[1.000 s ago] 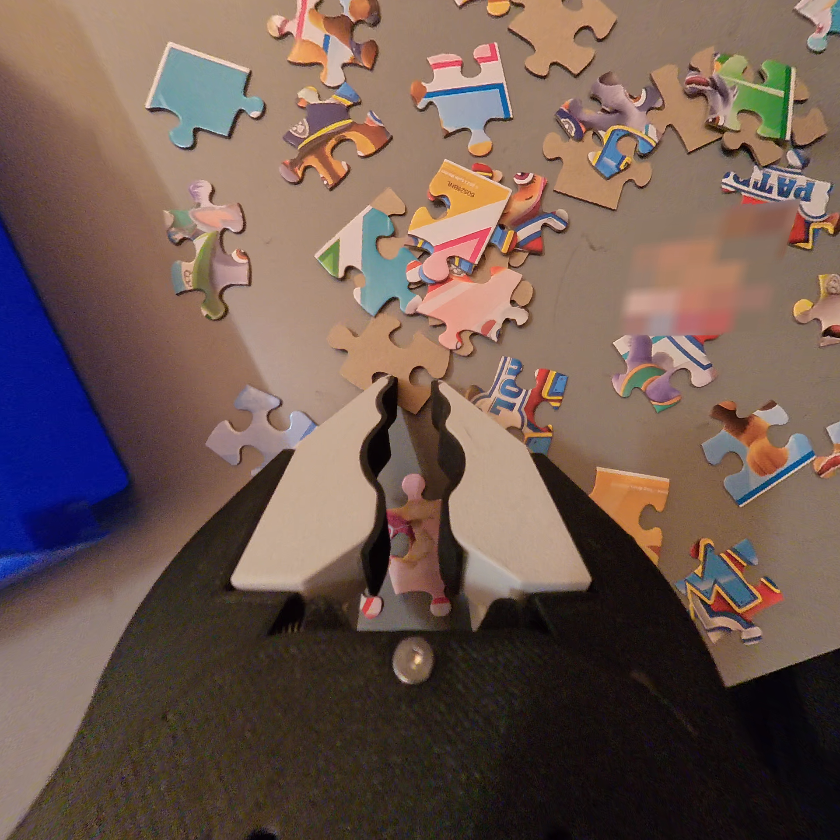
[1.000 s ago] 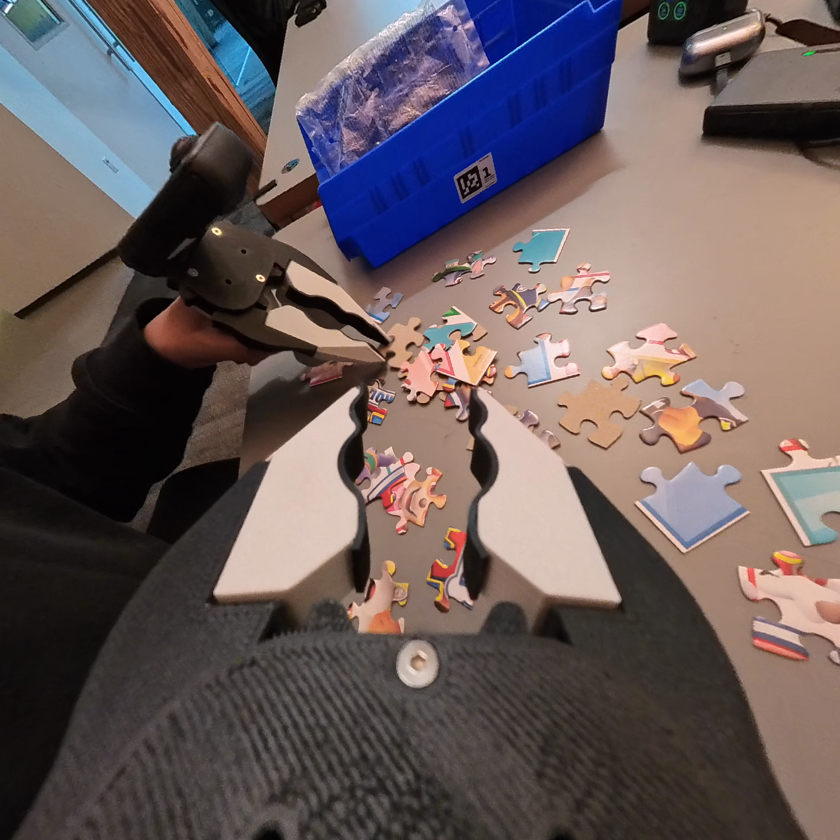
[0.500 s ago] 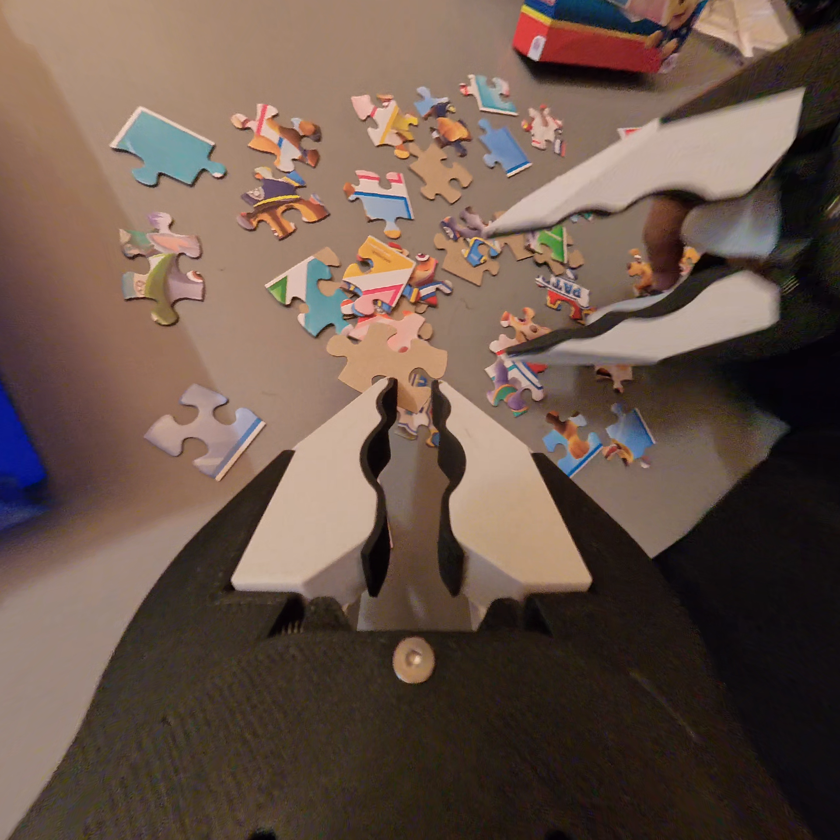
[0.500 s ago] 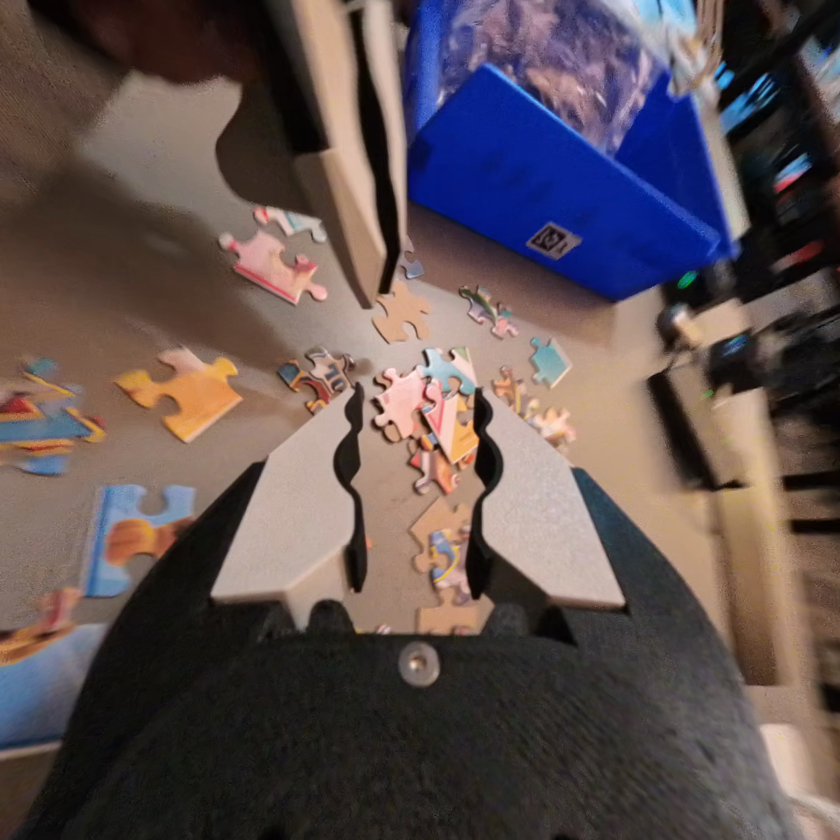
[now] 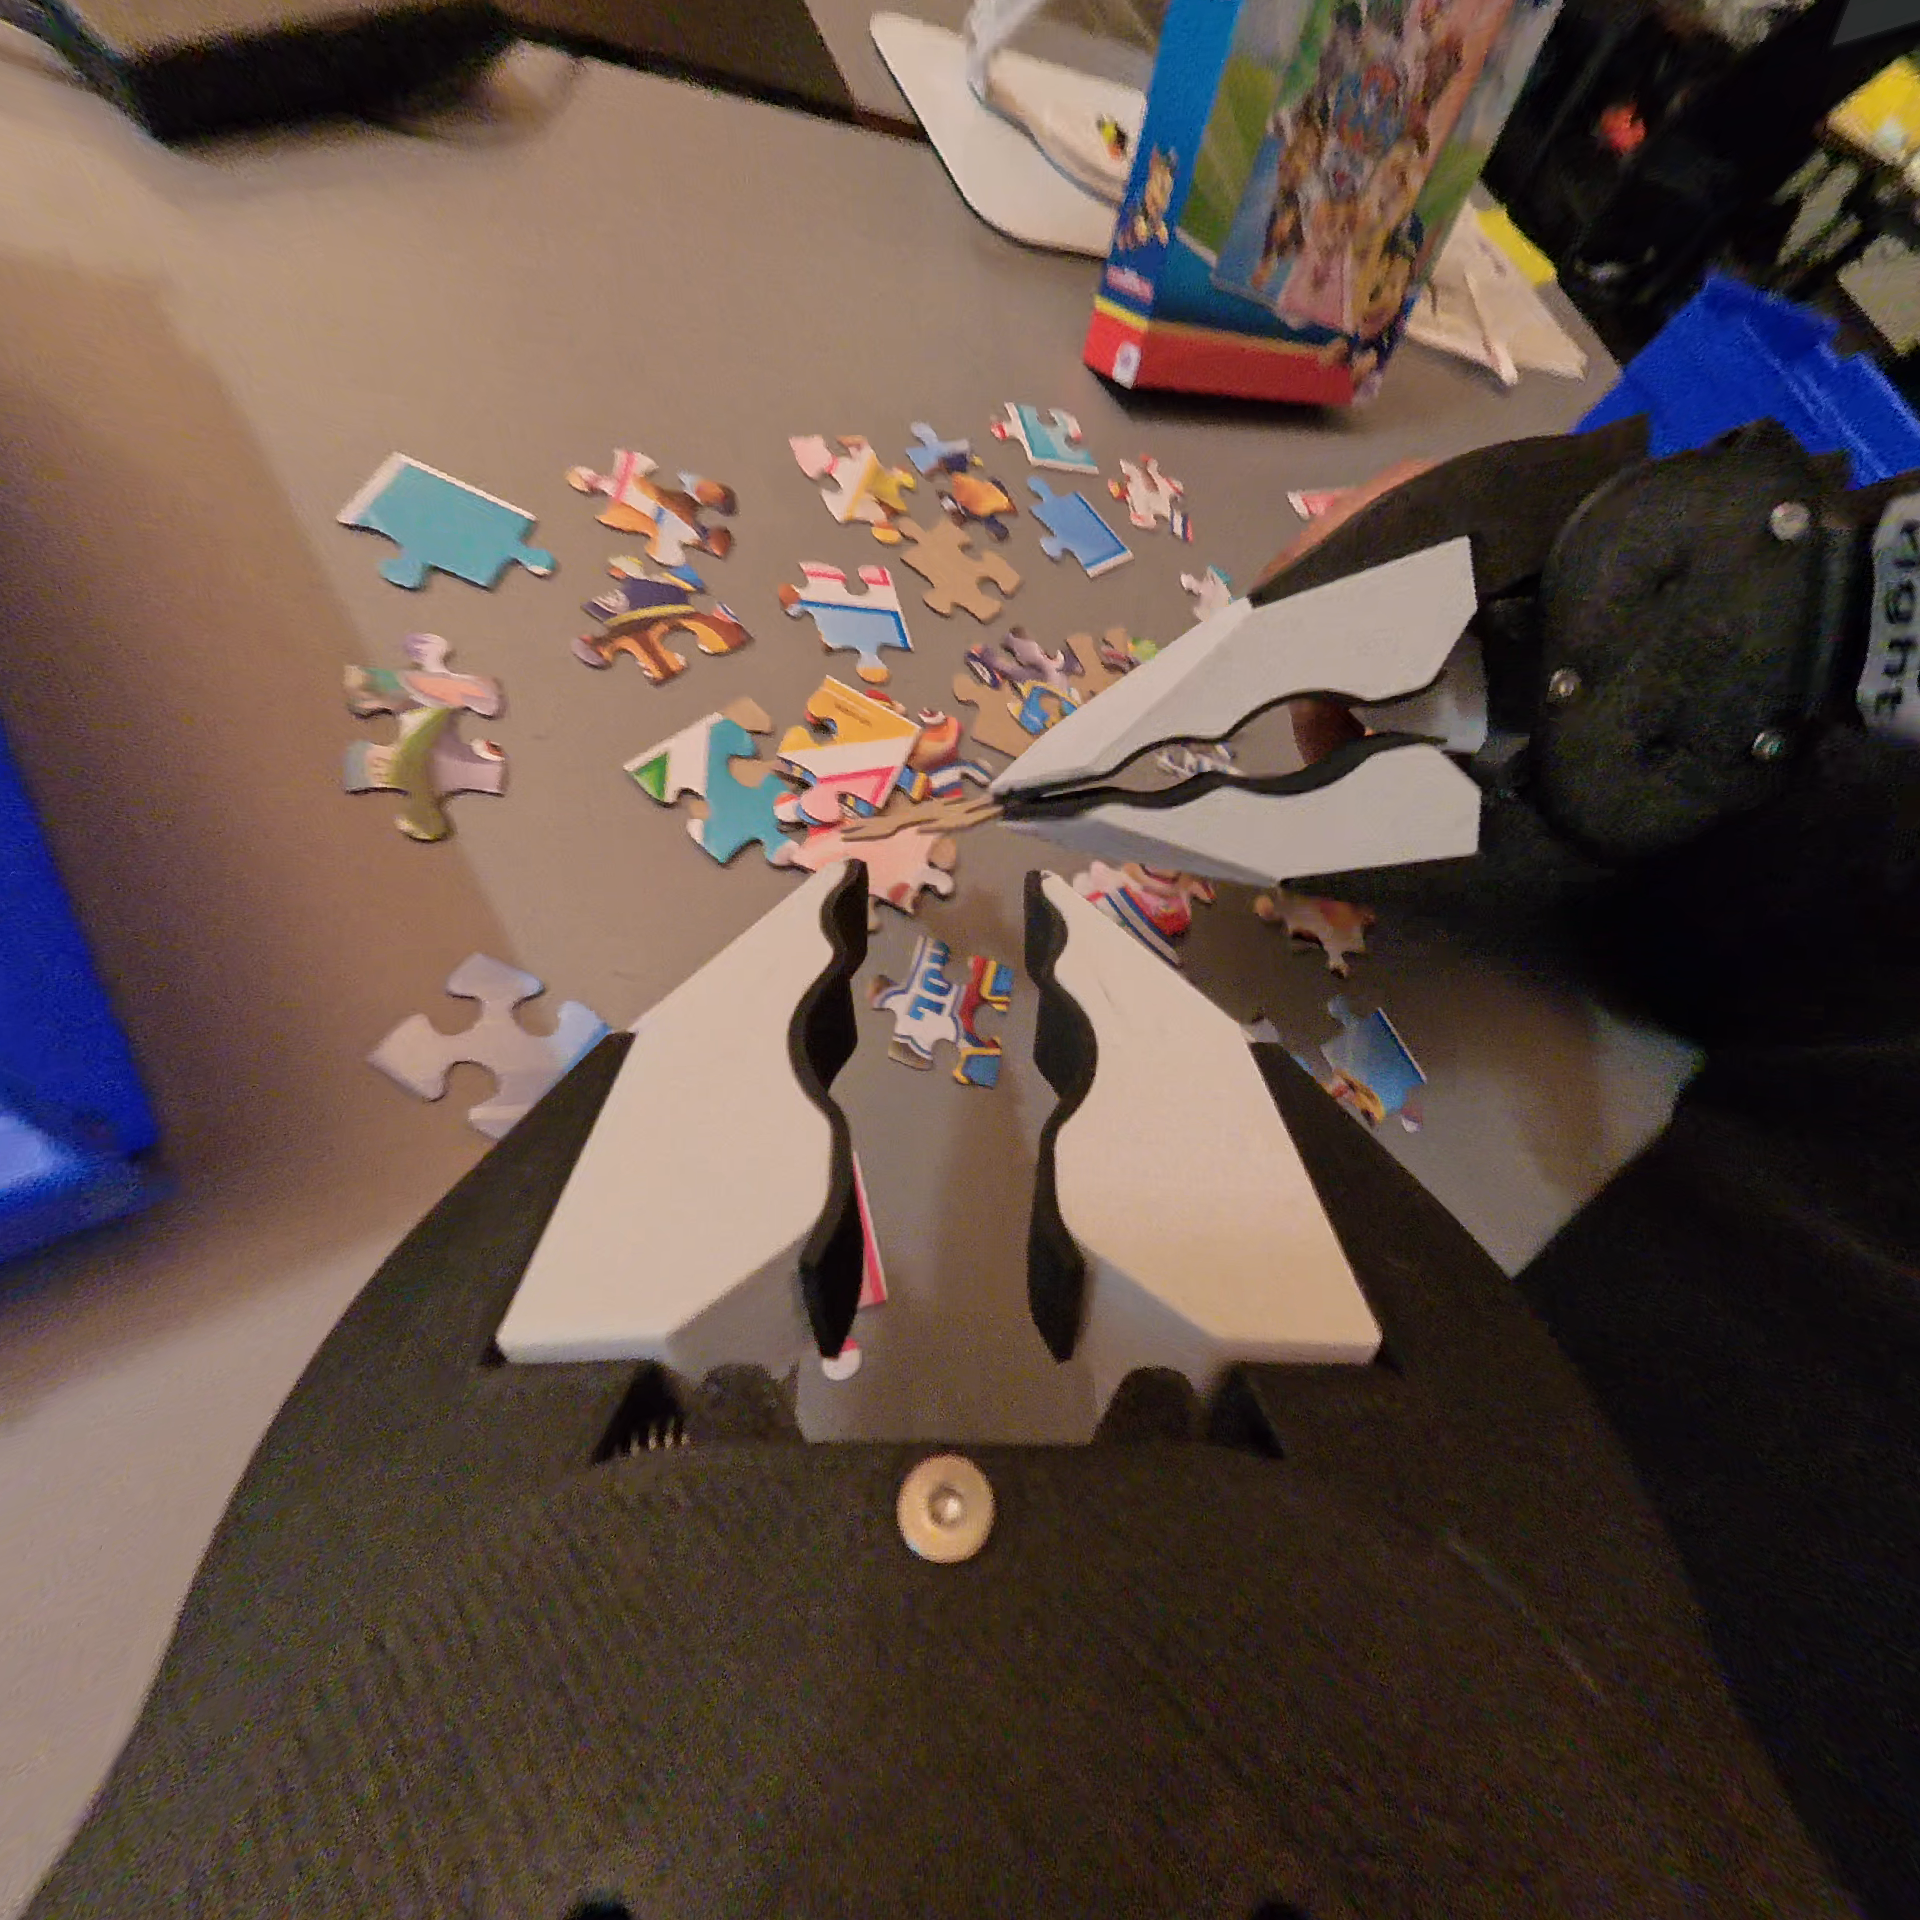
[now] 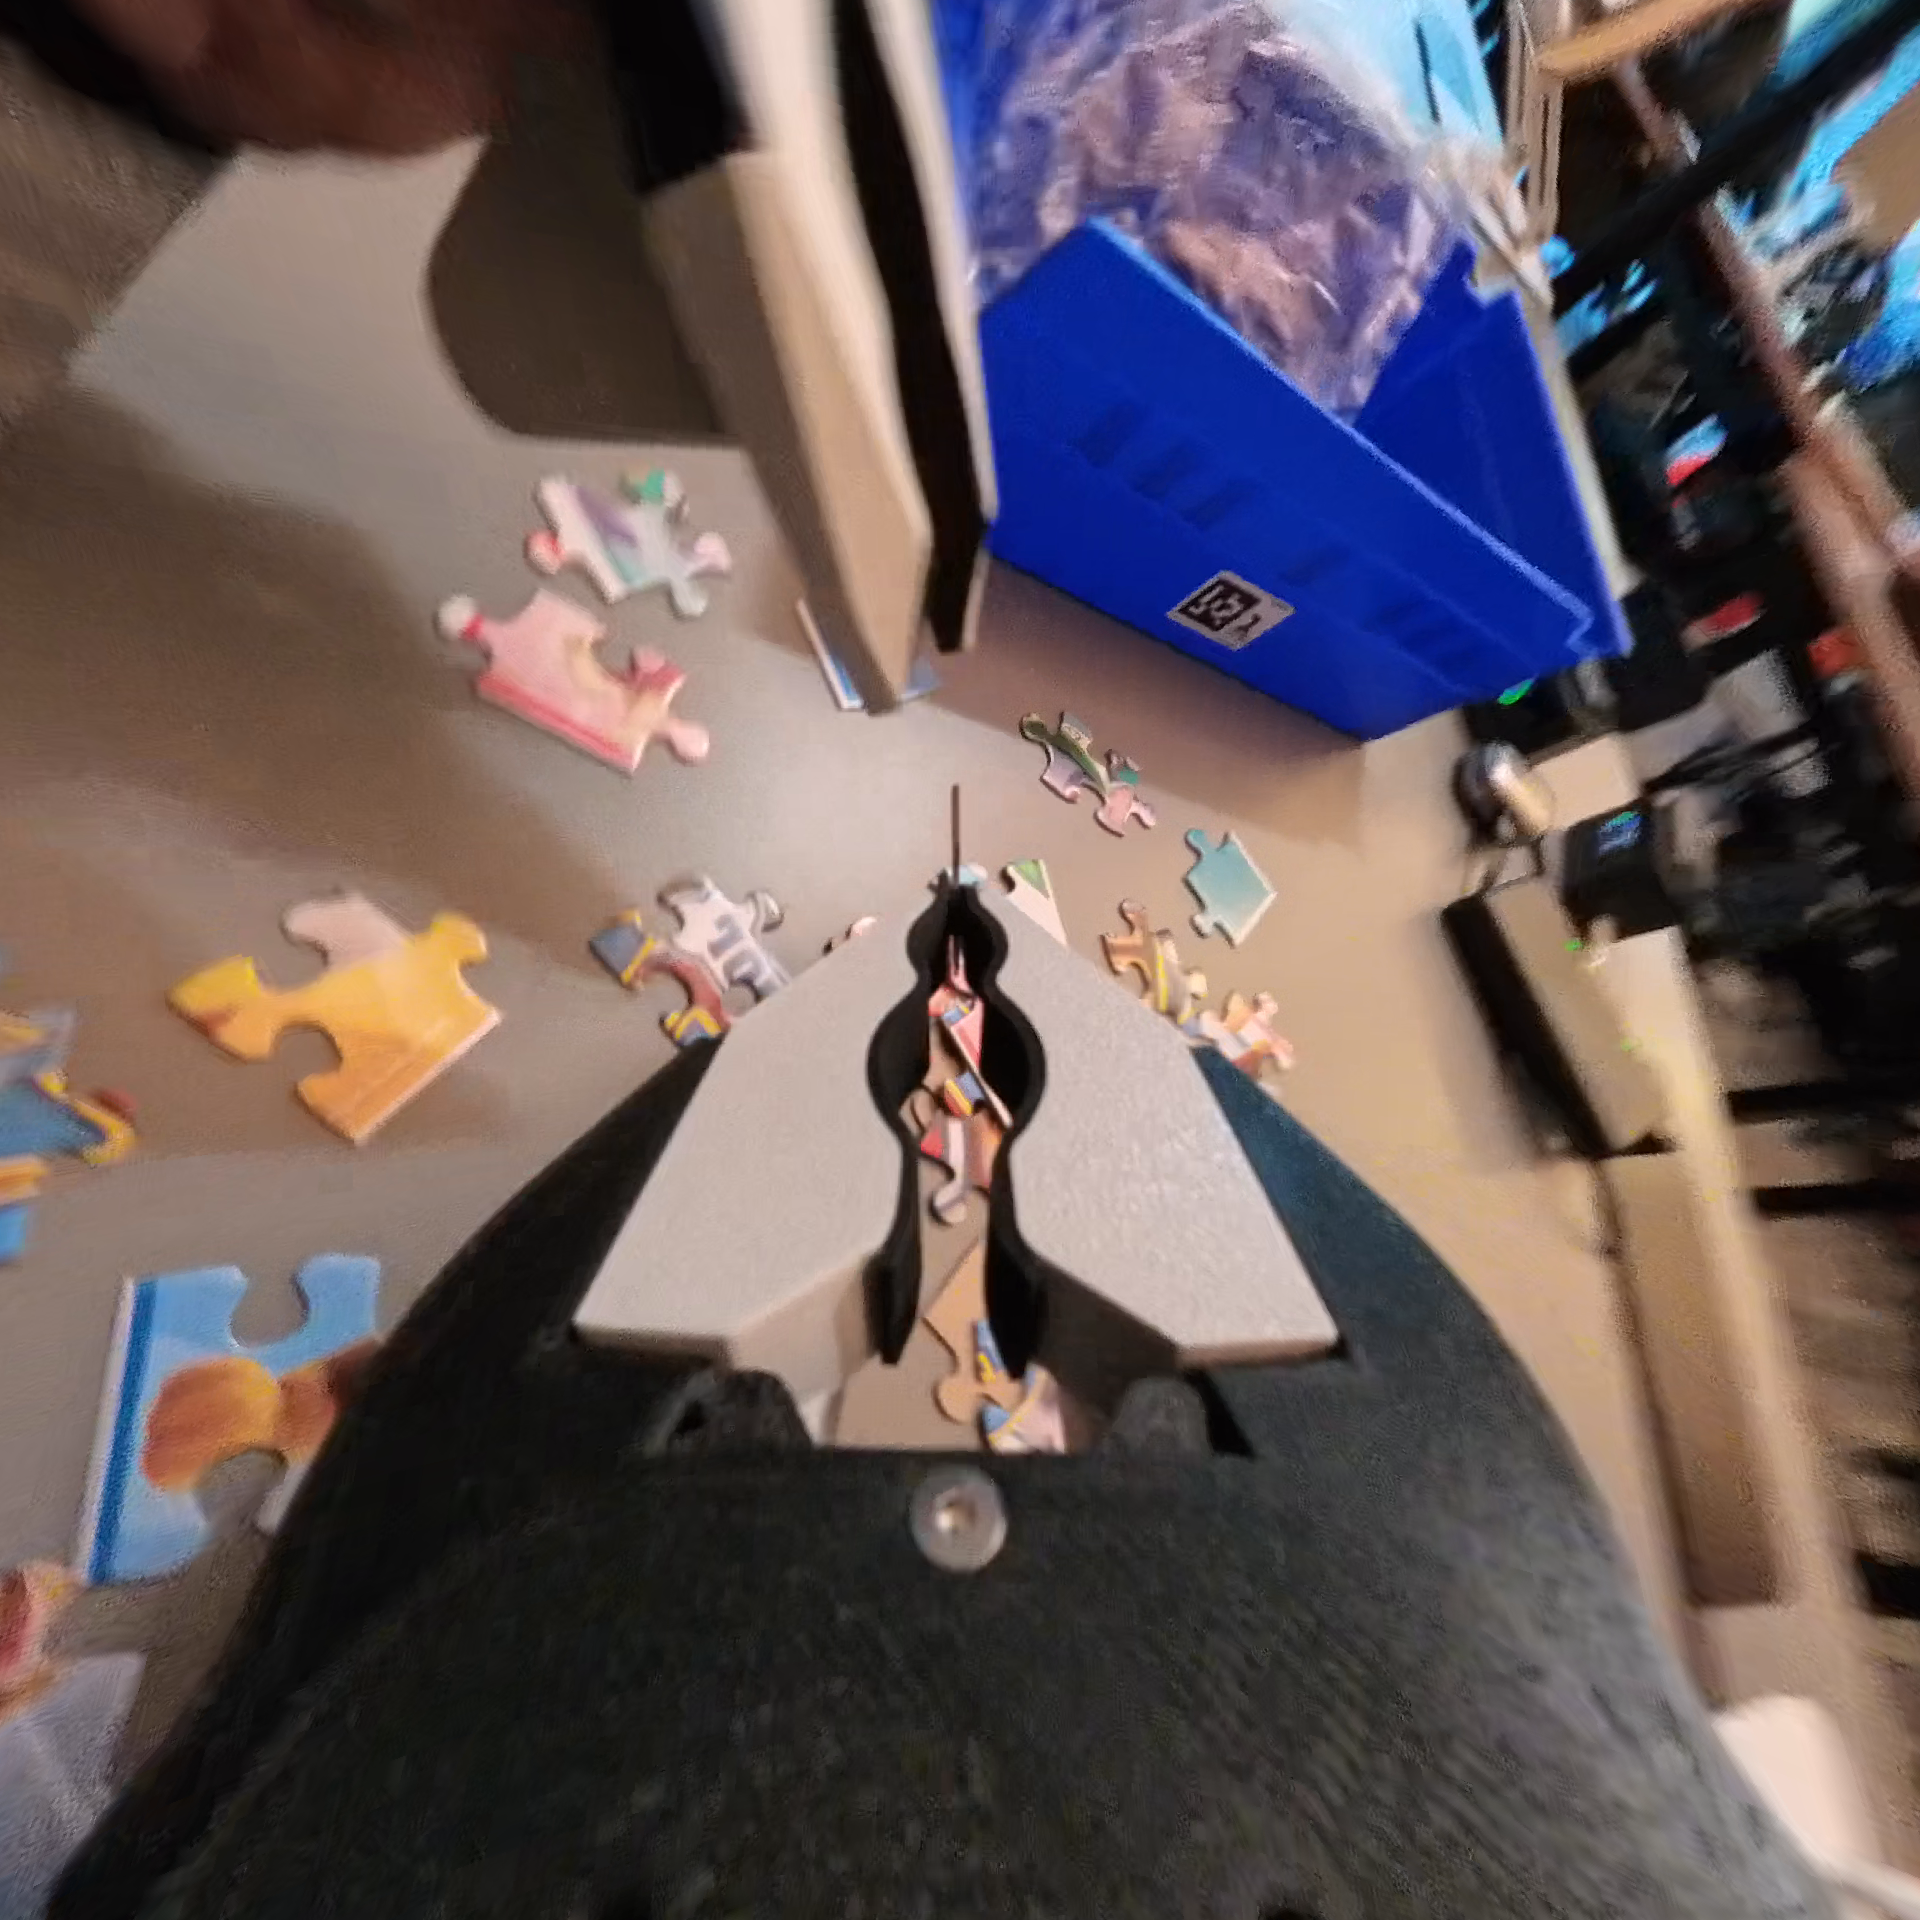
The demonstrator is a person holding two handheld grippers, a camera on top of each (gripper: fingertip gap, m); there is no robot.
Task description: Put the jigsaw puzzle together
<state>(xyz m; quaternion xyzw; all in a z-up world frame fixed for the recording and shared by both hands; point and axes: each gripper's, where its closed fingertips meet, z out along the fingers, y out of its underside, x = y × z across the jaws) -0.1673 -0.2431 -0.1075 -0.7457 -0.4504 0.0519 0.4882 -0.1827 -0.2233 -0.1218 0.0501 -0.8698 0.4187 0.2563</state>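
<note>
Many colourful puzzle pieces lie scattered on the grey table [image 5: 623,291]. My right gripper [image 5: 1003,812] reaches in from the right and is shut on the edge of a brown, face-down puzzle piece [image 5: 914,821], held over the pile in the middle. In the right wrist view this piece [image 6: 954,831] shows edge-on as a thin dark line past the closed tips of the gripper [image 6: 956,904]. My left gripper [image 5: 945,883] is open and empty just before the pile, above a white, blue and red piece [image 5: 940,1023]. A pink piece [image 6: 571,675] lies on the table beside it.
A blue bin [image 6: 1247,499] with a plastic bag stands at the left side of the table [image 5: 62,987]. The colourful puzzle box [image 5: 1278,208] stands at the back. A second blue bin [image 5: 1745,384] is far right. The table's edge [image 5: 1507,1195] runs close on the right. Left and right tips are no more than a few centimetres apart.
The right gripper swung in over the pile and shut on the brown piece that lay before my left fingertips. The left gripper drew back and opened wider.
</note>
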